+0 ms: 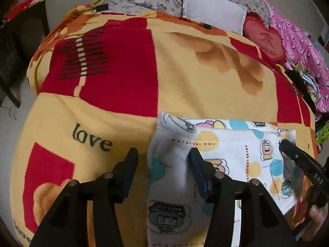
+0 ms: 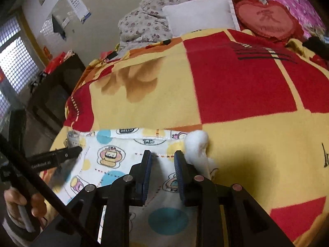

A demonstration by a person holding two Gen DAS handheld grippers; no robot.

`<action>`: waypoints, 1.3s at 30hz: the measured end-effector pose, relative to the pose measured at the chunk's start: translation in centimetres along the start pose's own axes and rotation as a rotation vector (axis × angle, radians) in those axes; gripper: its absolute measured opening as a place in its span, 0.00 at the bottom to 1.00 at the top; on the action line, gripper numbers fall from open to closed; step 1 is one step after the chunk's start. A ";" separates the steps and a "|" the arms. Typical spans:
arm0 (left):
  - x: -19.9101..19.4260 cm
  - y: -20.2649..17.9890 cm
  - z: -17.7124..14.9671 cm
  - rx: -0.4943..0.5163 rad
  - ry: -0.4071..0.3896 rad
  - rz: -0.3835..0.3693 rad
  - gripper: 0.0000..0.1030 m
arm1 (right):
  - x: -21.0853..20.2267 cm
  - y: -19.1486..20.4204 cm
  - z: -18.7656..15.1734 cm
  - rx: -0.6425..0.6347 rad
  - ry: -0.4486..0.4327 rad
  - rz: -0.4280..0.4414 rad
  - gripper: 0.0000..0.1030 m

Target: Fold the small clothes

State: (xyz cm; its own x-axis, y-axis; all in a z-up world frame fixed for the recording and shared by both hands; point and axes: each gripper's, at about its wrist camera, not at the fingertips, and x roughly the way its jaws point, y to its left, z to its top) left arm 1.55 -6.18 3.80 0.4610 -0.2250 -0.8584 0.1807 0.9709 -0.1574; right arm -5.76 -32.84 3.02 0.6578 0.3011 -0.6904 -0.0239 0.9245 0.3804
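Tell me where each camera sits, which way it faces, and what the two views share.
Left wrist: on the left gripper, looking up the blanket; the right gripper shows at right.
Right wrist: on the right gripper, facing likewise; the left gripper and hand show.
Shared: cartoon-print garment, white pillow.

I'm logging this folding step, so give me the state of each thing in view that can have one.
Cartoon-print garment: lying on the blanket, top part folded over, not yet a compact bundle.
Left gripper: open, one finger over the garment, gripping nothing.
Right gripper: open, both fingers over the garment, gripping nothing.
Blanket: spread flat over the bed.
White pillow: propped at the head of the bed.
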 end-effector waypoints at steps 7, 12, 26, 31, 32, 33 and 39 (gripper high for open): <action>-2.9 -0.2 -1.7 0.004 -0.039 -0.017 0.51 | -3.1 3.9 0.0 -0.076 -0.015 0.023 0.40; -1.8 -0.2 -1.2 -0.013 -0.032 0.024 0.52 | -0.6 7.6 0.3 -0.175 0.036 0.017 0.38; -2.1 2.2 -2.2 -0.139 0.008 -0.087 0.70 | 0.9 9.1 0.5 -0.188 0.066 0.013 0.28; -3.6 3.4 -4.5 -0.200 0.014 -0.166 0.77 | -1.7 9.7 -0.7 -0.225 0.051 0.027 0.28; -3.6 3.5 -4.9 -0.205 0.016 -0.161 0.78 | -1.8 9.9 -1.0 -0.234 0.054 0.030 0.28; -3.6 3.6 -5.2 -0.207 0.016 -0.146 0.78 | -1.8 10.1 -1.2 -0.241 0.057 0.031 0.28; -3.5 4.2 -6.4 -0.217 0.017 -0.096 0.78 | -1.0 10.1 -2.3 -0.238 0.067 0.013 0.28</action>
State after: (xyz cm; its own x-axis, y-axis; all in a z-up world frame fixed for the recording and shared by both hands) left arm -4.88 -0.82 3.04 0.4359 -0.3177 -0.8421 0.0308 0.9404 -0.3388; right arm -8.42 -23.25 6.16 0.6051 0.3208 -0.7286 -0.2140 0.9471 0.2392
